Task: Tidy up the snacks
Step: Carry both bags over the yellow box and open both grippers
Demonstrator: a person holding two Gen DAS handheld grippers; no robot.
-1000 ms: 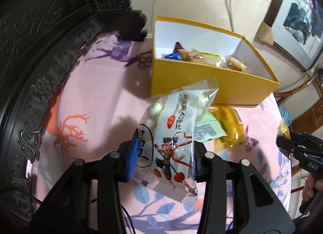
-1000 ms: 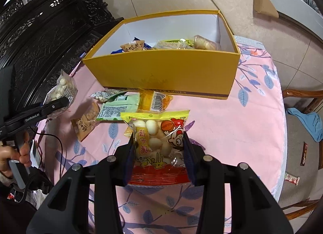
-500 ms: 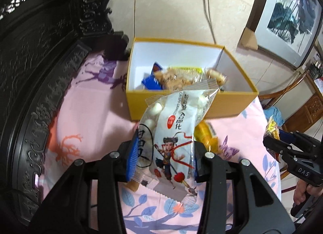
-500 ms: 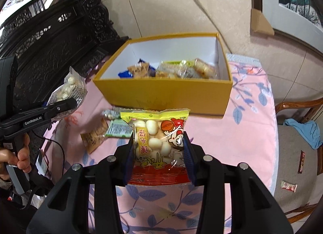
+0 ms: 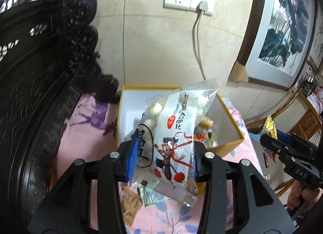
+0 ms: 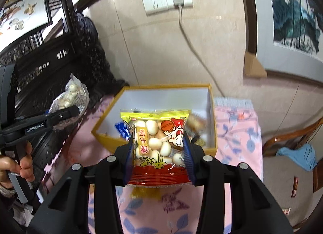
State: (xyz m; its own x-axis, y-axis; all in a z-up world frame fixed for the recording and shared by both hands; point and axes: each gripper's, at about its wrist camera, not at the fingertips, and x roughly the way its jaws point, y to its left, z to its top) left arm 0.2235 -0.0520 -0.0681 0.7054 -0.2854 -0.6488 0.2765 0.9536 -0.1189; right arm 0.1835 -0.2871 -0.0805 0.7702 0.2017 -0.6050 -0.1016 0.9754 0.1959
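Both packets have been lifted toward the far yellow box: white packet clamped by left gripper, yellow-red packet by right gripper; drop-off is judged next.

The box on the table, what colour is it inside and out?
The box is yellow outside, white inside; the right wrist view shows it best.

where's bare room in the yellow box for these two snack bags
The open yellow cardboard box has bare white floor along its far wall and left end. The near right part is crowded with packets. Outside, the pink floral tablecloth right of the box lies bare.
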